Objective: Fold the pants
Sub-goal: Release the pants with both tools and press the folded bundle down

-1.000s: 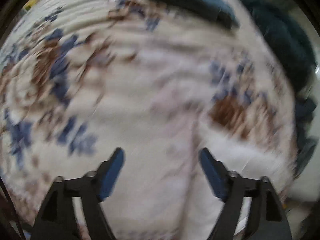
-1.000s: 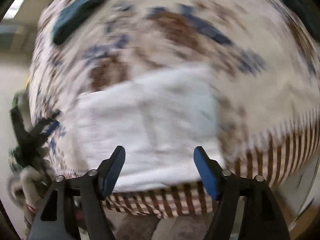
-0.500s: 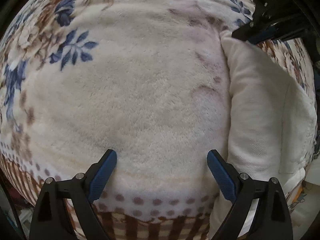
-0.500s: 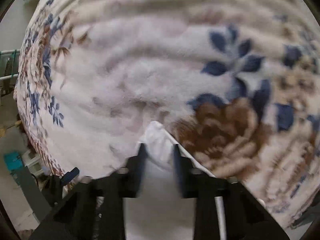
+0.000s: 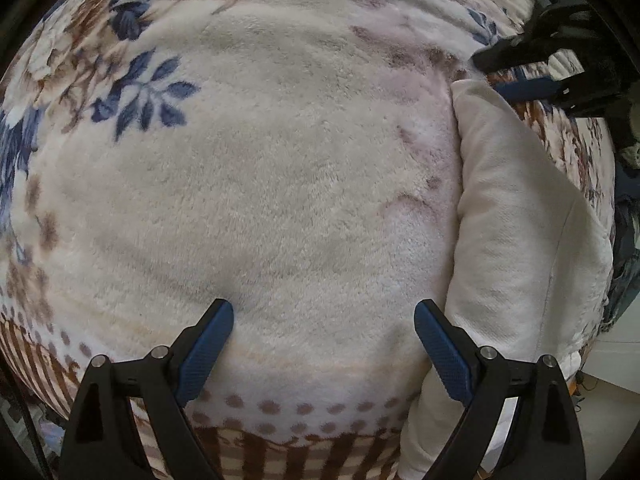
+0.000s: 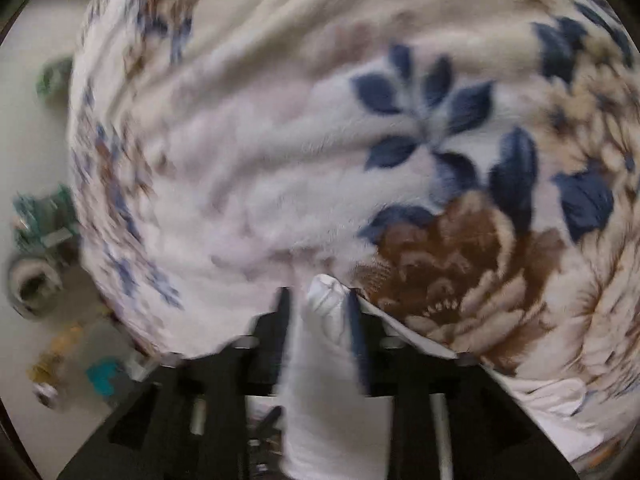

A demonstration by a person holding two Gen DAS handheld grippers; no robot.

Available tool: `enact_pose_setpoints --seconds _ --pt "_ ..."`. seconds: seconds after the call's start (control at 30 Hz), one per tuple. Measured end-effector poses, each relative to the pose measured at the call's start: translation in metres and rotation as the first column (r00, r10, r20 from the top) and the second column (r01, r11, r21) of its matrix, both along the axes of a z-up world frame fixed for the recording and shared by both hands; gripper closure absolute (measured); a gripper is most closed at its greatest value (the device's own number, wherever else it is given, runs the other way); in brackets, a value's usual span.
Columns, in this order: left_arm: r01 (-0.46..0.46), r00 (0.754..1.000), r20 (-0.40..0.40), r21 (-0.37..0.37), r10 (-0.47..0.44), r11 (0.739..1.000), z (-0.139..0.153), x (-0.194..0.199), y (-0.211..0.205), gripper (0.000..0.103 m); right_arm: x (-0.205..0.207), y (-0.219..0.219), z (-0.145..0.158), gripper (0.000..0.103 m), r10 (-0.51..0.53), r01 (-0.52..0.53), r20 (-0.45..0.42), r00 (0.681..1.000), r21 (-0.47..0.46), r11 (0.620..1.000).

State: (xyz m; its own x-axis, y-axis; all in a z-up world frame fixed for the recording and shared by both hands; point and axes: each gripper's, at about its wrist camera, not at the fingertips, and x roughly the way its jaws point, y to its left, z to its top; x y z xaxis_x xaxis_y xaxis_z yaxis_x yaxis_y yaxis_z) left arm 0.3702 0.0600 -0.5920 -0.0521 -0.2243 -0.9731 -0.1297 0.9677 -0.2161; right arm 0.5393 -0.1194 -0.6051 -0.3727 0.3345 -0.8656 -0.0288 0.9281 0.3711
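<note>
Swept across the bed since a second ago, the right gripper [image 6: 316, 304] now sits at the far corner of the folded white fleece pants [image 5: 516, 240], its jaws narrow after closing and then easing open again, a bunched tip of white cloth [image 6: 326, 292] between them — whether the pads press it is too blurred to tell. From the left wrist view that gripper appears at two o'clock, the pants lying at three o'clock on the cream plush blanket with blue and brown flowers [image 5: 280, 180]. Jaws wide and empty, the left gripper [image 5: 324, 312] hovers over bare blanket just beside the pants' near edge. Judged from the compact bundle, folding looks well advanced — perhaps one last fold or a tidy remains.
</note>
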Motion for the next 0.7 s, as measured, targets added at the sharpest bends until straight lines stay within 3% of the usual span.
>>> enact_pose_setpoints --seconds 0.07,0.1,0.17,0.2,0.27,0.3,0.33,0.4,0.43,0.57,0.67,0.7 --pt "0.006 1.0 0.005 0.006 -0.006 1.0 0.001 0.0 -0.003 0.01 -0.01 0.018 -0.017 0.066 0.091 -0.093 -0.046 0.995 -0.041 0.995" --pt "0.01 1.0 0.007 0.01 -0.01 1.0 0.001 -0.001 -0.007 0.01 -0.014 0.026 -0.021 0.074 0.135 -0.137 -0.025 0.99 -0.055 0.989" --pt "0.016 1.0 0.008 0.009 -0.016 1.0 0.001 -0.001 -0.009 0.01 -0.017 0.034 -0.023 0.079 0.152 -0.152 -0.002 0.988 -0.084 0.985" --pt "0.014 1.0 0.008 0.003 -0.014 1.0 0.001 -0.002 -0.01 0.01 -0.016 0.029 -0.024 0.081 0.098 -0.099 -0.013 0.995 -0.069 0.993" --pt "0.002 1.0 0.006 -0.011 -0.002 1.0 0.001 -0.002 -0.009 0.01 -0.016 0.005 -0.032 0.083 -0.107 0.108 -0.079 0.991 0.009 0.994" --pt "-0.004 1.0 0.003 -0.02 0.004 1.0 0.0 -0.004 -0.008 0.01 -0.019 -0.018 -0.042 0.084 -0.252 0.268 -0.166 0.953 0.076 0.961" --pt "-0.02 1.0 -0.002 -0.032 0.02 0.999 0.0 -0.004 -0.006 0.01 -0.025 -0.04 -0.052 0.086 -0.375 0.411 -0.246 0.894 0.118 0.904" --pt "-0.039 0.999 -0.004 -0.042 0.039 0.998 0.0 -0.004 -0.003 0.01 -0.045 -0.08 -0.074 0.087 -0.558 0.651 -0.391 0.732 0.157 0.743" --pt "-0.042 0.999 -0.002 -0.044 0.042 0.998 0.002 -0.005 -0.003 0.01 -0.049 -0.084 -0.076 0.087 -0.562 0.665 -0.406 0.721 0.178 0.725" --pt "-0.048 0.999 0.014 -0.05 0.049 0.998 0.007 -0.002 0.007 0.01 -0.034 -0.071 -0.046 0.078 -0.483 0.553 -0.302 0.822 0.221 0.803" --pt "-0.053 0.998 0.02 -0.048 0.054 0.997 0.01 0.0 0.013 0.01 -0.01 -0.054 -0.012 0.063 -0.39 0.406 -0.111 0.914 0.223 0.886" --pt "-0.056 0.998 0.02 -0.047 0.057 0.997 0.011 0.0 0.014 0.01 -0.003 -0.04 -0.006 0.048 -0.302 0.307 -0.057 0.952 0.184 0.934"
